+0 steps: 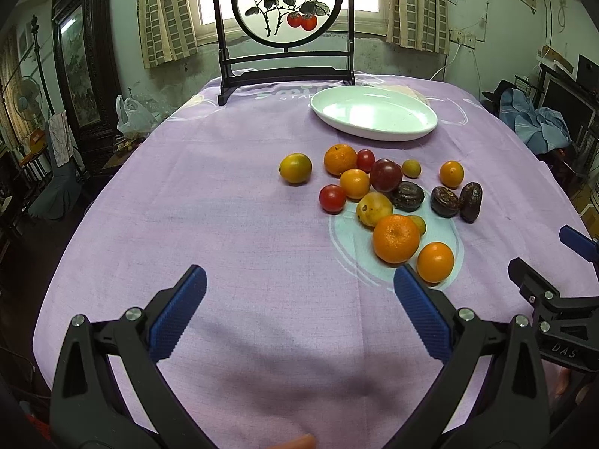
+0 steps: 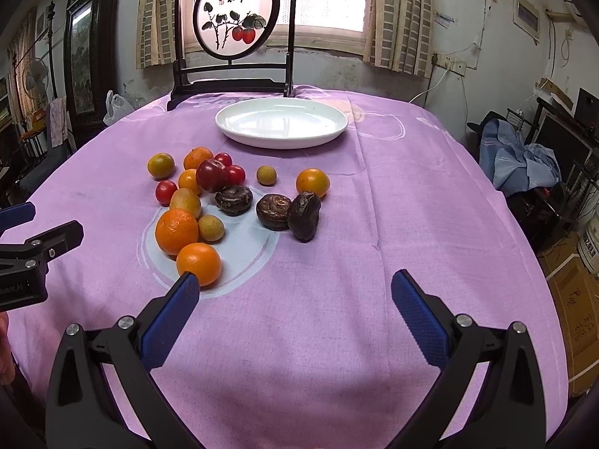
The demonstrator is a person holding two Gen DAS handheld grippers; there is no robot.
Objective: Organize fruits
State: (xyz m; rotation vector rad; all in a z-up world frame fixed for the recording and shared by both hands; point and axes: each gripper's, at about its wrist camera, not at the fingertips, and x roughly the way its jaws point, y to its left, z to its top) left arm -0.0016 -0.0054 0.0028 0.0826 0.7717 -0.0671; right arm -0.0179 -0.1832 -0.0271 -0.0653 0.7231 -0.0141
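Note:
Several fruits lie loose on the purple tablecloth: a large orange [image 1: 395,238] [image 2: 176,231], a smaller orange [image 1: 435,262] [image 2: 198,263], red cherry tomatoes [image 1: 332,198] [image 2: 166,191], a dark red plum [image 1: 385,174] [image 2: 212,175], yellow fruits [image 1: 295,168] [image 2: 161,165] and dark brown fruits [image 1: 444,201] [image 2: 274,211]. An empty white oval plate [image 1: 374,113] [image 2: 281,122] sits behind them. My left gripper [image 1: 299,303] is open and empty, near-left of the pile. My right gripper [image 2: 294,307] is open and empty, near-right of the pile; its left finger is just in front of the smaller orange.
A dark wooden stand with a round painted screen [image 1: 287,2] [image 2: 236,13] stands at the table's far edge behind the plate. The right gripper's body [image 1: 554,299] shows at the left wrist view's right edge. Chairs and clutter surround the table.

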